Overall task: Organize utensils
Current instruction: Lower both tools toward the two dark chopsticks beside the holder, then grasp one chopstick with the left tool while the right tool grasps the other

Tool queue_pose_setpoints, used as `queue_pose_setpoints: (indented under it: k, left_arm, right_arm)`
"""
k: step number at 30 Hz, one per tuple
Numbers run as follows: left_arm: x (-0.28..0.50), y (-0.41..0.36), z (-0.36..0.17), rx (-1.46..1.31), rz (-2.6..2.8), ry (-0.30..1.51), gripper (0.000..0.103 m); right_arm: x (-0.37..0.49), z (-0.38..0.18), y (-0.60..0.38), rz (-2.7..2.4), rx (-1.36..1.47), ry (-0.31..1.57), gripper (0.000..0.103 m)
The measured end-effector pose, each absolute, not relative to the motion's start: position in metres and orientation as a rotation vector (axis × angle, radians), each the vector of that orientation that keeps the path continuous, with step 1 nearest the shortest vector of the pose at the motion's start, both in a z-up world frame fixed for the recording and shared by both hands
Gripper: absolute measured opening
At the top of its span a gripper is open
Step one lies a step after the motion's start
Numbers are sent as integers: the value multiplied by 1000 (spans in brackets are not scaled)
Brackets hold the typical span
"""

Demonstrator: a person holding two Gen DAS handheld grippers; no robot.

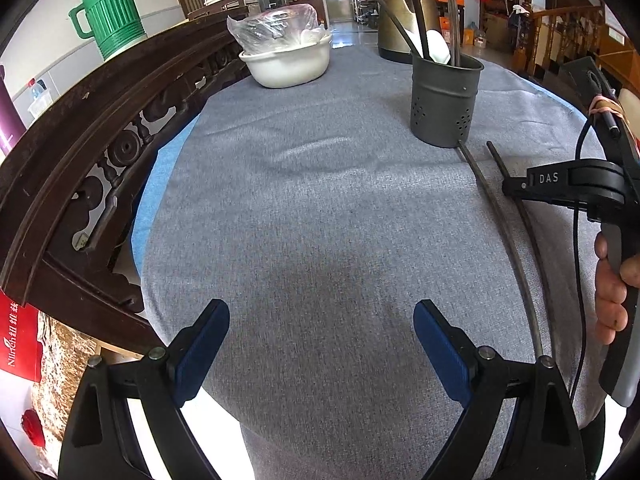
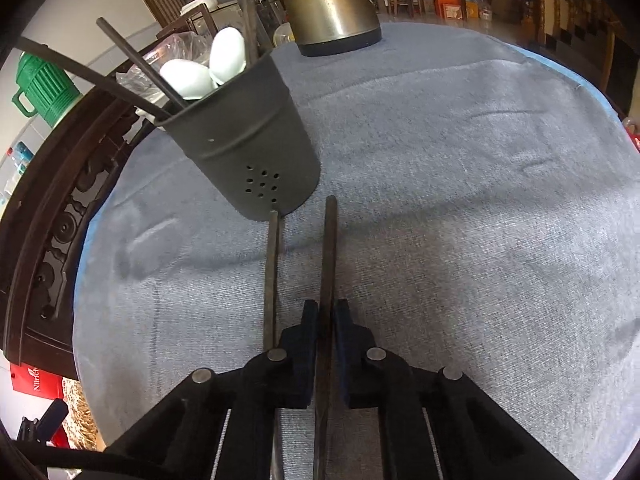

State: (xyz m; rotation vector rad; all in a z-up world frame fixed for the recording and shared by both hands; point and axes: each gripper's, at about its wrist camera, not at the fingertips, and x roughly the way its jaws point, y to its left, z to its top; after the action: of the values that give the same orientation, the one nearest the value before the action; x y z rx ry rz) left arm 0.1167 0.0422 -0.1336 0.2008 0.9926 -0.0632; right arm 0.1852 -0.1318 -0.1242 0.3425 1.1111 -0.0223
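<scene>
Two dark chopsticks lie side by side on the grey cloth (image 2: 460, 200), pointing toward a dark metal utensil holder (image 2: 248, 136). My right gripper (image 2: 326, 312) is shut on the right chopstick (image 2: 330, 248); the left chopstick (image 2: 272, 280) lies free just beside the left finger. The holder contains white spoons (image 2: 224, 56) and other dark sticks. In the left wrist view, my left gripper (image 1: 322, 312) is open over bare cloth with nothing between its fingers. The holder (image 1: 444, 100) and both chopsticks (image 1: 498, 216) lie to its right, near the person's hand (image 1: 608, 300).
A brass kettle (image 2: 332, 0) stands behind the holder. A white bowl (image 1: 288, 64) with a plastic bag sits at the far left of the cloth. Carved dark woodwork (image 1: 80, 152) borders the left edge, with a green jug (image 1: 108, 12) beyond it.
</scene>
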Motion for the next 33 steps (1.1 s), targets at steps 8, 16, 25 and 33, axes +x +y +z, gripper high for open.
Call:
queue_pose_setpoints:
  k: [8,16,25,33]
  left_arm:
    - [118,36,-133,222,-63,992,93]
    - [119,20,-134,263,-68,989,93]
    - [126,-2,-137,308,-70,996,93]
    - [141,-28,-140,342,-101,1015,93]
  right_arm:
    - [172,-122,-146,-32,347,1115,9]
    - [152,-119,-175,-47,380,1111,9]
    - [136,-115,-200,-87,380,1115,9]
    - [124,-114,-224,-62,446,1112,9]
